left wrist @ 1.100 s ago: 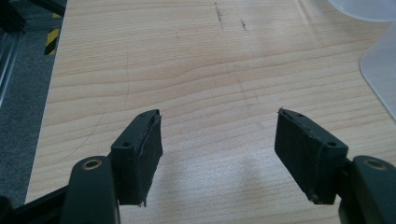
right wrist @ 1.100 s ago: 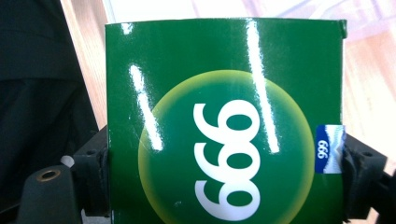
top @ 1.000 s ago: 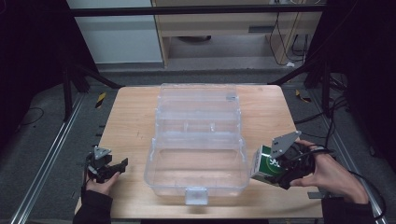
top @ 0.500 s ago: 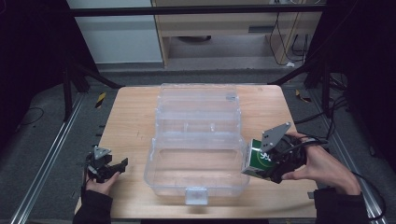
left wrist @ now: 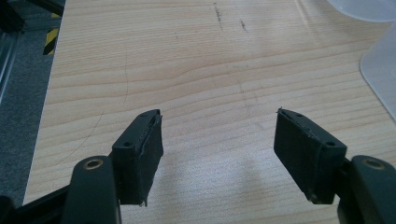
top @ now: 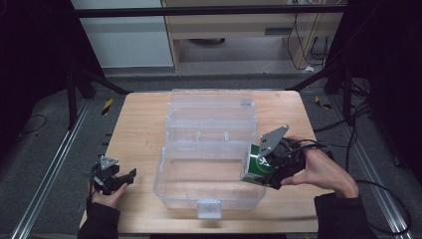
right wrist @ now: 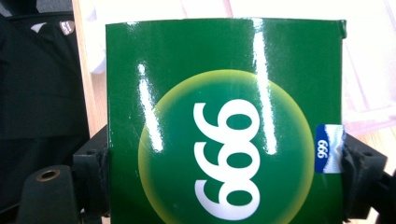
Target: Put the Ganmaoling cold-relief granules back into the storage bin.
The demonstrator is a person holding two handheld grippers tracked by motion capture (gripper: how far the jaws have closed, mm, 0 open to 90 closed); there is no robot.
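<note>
Green box (top: 258,165), a glossy carton printed with white digits inside a yellow-green circle, was clamped between the fingers of the right gripper (top: 255,169). In the right gripper view, the green box (right wrist: 224,121) spanned the whole gap, with one black finger (right wrist: 95,172) pressed against its left edge and the other against its right edge, beside a small blue-and-white label (right wrist: 327,149). In the high view, the box was held tilted at the right-hand rim of the clear plastic container (top: 209,149), above the front compartment. Whether the box touched the container wall could not be determined.

The container stood open at the middle of the wooden table (top: 139,124), its lid laid back toward the far edge and a latch tab (top: 208,209) at the near edge.

The left gripper (top: 117,180) was positioned near the front left corner of the table, well apart from the container. In the left gripper view, the fingers (left wrist: 140,154) stood wide apart over bare wood, with nothing between them, and a corner of the container (left wrist: 380,70) appeared at the right edge.
</note>
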